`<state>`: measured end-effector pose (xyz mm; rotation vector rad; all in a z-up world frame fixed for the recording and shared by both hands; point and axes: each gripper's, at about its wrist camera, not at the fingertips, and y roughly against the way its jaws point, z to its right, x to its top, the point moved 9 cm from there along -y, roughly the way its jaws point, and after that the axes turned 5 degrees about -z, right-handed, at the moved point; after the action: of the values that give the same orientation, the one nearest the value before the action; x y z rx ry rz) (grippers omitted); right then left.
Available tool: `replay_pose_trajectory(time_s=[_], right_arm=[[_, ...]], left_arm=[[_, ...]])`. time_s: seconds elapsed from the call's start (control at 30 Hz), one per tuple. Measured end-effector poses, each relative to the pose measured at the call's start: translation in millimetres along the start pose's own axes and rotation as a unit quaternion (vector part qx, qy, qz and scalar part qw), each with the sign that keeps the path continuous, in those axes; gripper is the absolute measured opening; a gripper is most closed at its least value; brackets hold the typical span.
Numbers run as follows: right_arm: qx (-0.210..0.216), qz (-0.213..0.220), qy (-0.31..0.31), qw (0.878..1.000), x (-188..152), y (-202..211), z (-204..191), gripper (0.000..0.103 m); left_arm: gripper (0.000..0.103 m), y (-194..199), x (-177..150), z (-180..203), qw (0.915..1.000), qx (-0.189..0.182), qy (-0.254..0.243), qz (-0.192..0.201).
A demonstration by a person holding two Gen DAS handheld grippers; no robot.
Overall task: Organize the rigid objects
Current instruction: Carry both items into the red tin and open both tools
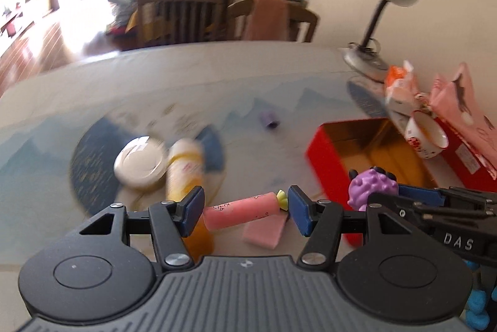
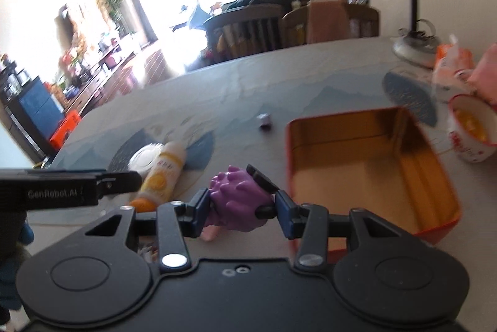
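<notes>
Fingers of the left gripper (image 1: 245, 207) pinch a pink tube (image 1: 240, 209) end to end, lifted above the table (image 1: 217, 89). Right gripper (image 2: 242, 206) clamps a knobbly purple toy (image 2: 237, 195), blue pads pressing both sides. Red tin (image 2: 372, 167) with gold interior lies open at 2 o'clock of the toy. At 10 o'clock: yellow bottle (image 2: 163, 176) lying down, touching a white round lid (image 2: 144, 158). Small purple piece (image 1: 269, 120) at 12, alone. Desk lamp (image 1: 372, 30) at the far right edge.
</notes>
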<state>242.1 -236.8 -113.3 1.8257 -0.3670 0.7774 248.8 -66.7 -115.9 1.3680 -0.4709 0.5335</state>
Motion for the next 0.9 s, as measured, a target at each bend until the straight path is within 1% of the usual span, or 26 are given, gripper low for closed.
replay_pose_trajectory(time_s=[0.27,0.4,0.5,0.73,0.8,0.9], right_arm=[[-0.047,0.021,-0.026,0.998,4,10,55,0.045],[-0.068,0.015,-0.03,0.997,3,8,81,0.045],[-0.073,0.005,-0.029,0.997,1,8,98,0.045],[-0.087,-0.019,0.002,0.996,-4,-10,112,0.045],[-0.094,-0.022,0.005,0.995,-5,-17,115,0.045],[-0.098,-0.029,0.014,0.995,-6,-25,117,0.045]], left_arm=[[0.059,-24,45,70,0.9971,-0.047,-0.06,0.007],[0.059,-41,57,107,0.9937,-0.065,-0.091,0.003],[0.059,-58,62,132,0.9916,-0.073,-0.106,-0.007],[0.059,-105,66,174,0.9869,-0.083,-0.134,-0.034],[0.059,-119,67,183,0.9852,-0.09,-0.139,-0.043],[0.059,-141,69,194,0.9841,-0.091,-0.143,-0.055]])
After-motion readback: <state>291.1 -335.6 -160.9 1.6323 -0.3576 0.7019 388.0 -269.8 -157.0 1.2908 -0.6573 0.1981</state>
